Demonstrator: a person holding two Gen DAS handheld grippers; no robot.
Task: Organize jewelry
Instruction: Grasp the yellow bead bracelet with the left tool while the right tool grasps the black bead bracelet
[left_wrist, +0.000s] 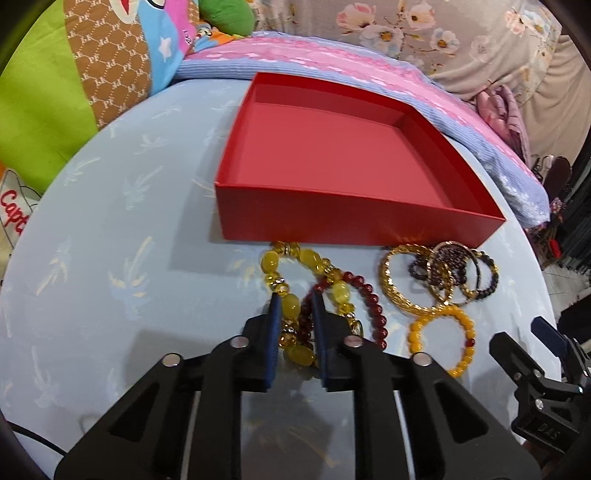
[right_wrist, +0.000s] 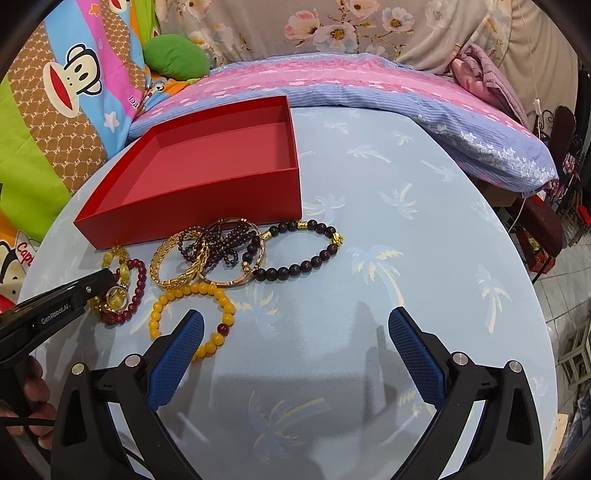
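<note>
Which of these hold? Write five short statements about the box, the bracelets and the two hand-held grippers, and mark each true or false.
1. The red box has nothing inside it. True.
2. The left hand-held gripper is spread wide over bare table. False: its fingers are close together around the yellow stone bracelet.
3. The right hand-held gripper is open and holds nothing. True.
4. The orange bead bracelet lies inside the box. False: it lies on the blue tablecloth, in front of the box.
5. The gold bangles and the dark bead bracelet lie on the table near the box's front wall. True.
</note>
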